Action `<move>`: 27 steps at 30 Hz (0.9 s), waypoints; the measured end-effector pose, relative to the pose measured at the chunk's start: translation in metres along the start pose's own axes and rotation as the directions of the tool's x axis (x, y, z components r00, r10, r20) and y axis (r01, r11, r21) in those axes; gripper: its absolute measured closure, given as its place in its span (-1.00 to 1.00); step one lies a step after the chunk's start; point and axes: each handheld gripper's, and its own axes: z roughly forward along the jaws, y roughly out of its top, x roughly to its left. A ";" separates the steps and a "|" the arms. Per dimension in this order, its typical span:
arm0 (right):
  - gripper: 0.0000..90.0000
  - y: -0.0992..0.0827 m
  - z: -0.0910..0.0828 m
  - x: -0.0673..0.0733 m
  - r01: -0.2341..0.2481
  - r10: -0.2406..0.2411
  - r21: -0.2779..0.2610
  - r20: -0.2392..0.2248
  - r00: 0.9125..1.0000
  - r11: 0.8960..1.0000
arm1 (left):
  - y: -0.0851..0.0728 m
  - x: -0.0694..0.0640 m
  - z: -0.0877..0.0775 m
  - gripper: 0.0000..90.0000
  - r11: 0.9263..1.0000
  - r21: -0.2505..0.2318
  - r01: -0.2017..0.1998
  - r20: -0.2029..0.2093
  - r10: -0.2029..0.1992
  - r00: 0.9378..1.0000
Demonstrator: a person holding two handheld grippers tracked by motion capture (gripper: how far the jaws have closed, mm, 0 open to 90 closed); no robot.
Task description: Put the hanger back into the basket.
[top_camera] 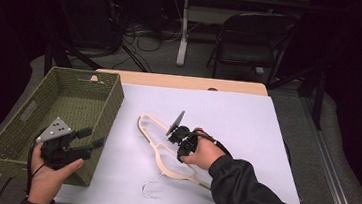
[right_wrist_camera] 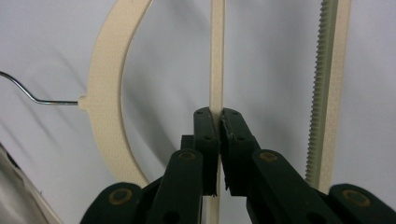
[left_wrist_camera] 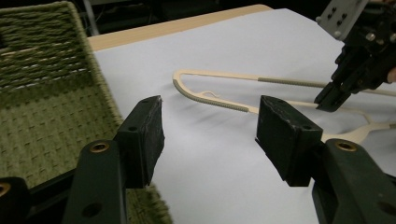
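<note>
Two grippers work over a white sheet (top_camera: 227, 126) on the table. A cream wooden hanger (top_camera: 164, 153) lies flat on the sheet, with a thin wire hook (top_camera: 151, 185) and a ribbed strip along its bar (fine notches show in the right gripper view). A green woven basket (top_camera: 110, 108) sits at the left. The right gripper (right_wrist_camera: 220, 116) is clamped on a thin rail of the hanger. The left gripper (left_wrist_camera: 208, 133) hangs wide open by the basket's edge, holding nothing.

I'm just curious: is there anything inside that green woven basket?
The basket looks empty: only its woven floor shows. The left gripper and the person's hand cover its near right corner.
</note>
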 end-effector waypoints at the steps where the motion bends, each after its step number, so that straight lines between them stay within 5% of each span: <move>1: 0.91 0.000 0.000 0.000 0.000 0.000 0.000 0.000 1.000 1.000 | 0.000 -0.003 0.002 -0.09 1.000 0.002 -0.009 0.009 0.009 1.000; 8: 0.91 -0.011 -0.017 -0.002 0.050 -0.050 0.020 -0.013 0.999 0.999 | -0.001 -0.024 0.018 -0.08 0.997 0.015 -0.075 0.075 0.074 0.994; 15: 0.91 -0.016 -0.026 -0.003 0.128 -0.128 0.036 -0.016 0.992 0.991 | -0.003 -0.043 0.036 -0.09 0.990 0.022 -0.140 0.097 0.137 0.986; 18: 0.91 -0.018 -0.027 -0.003 0.166 -0.166 0.017 0.000 0.986 0.986 | -0.006 -0.051 0.044 -0.09 0.978 0.024 -0.207 0.106 0.204 0.973; 22: 0.91 -0.018 -0.030 -0.003 0.204 -0.203 0.037 -0.008 0.979 0.978 | -0.009 -0.061 0.052 -0.12 0.953 0.028 -0.302 0.087 0.299 0.950; 27: 0.91 -0.019 -0.033 -0.002 0.220 -0.220 0.026 -0.017 0.975 0.975 | -0.012 -0.067 0.060 -0.13 0.941 0.032 -0.336 0.097 0.331 0.938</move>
